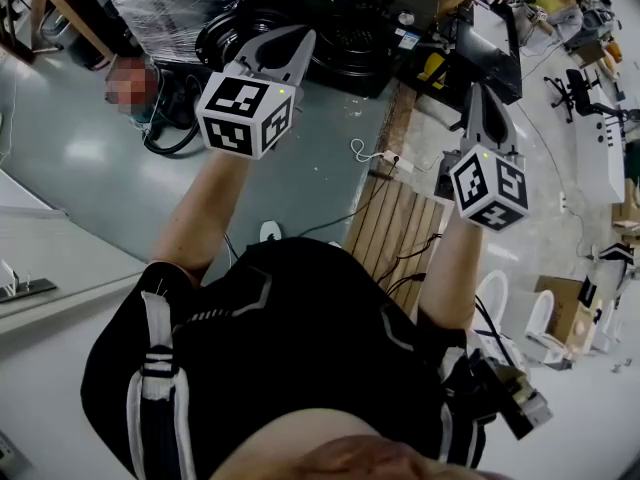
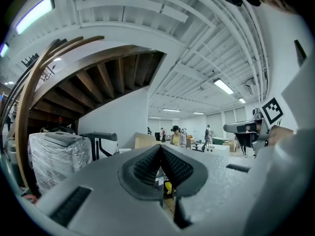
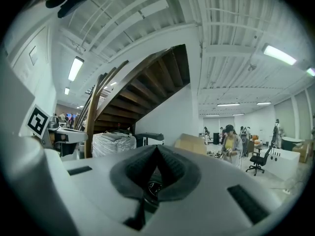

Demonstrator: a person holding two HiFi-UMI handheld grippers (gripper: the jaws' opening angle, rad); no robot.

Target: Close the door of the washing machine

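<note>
The grey left tongs [image 1: 291, 48] and grey right tongs [image 1: 483, 96] are both pressed together on nothing and held out level, so the approach is only beginning. The dark, round-fronted washing machine [image 1: 345, 38] seems to stand ahead on the floor, well apart from both, and its door is not clearly visible. The next move likely calls for stepping closer and pushing that door with a closed tip.

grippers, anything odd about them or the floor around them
Nothing spilled or broken. Both the left gripper and right gripper are shut on nothing, held in mid-air. A white cable trails loose over the floor by the wooden pallet.
</note>
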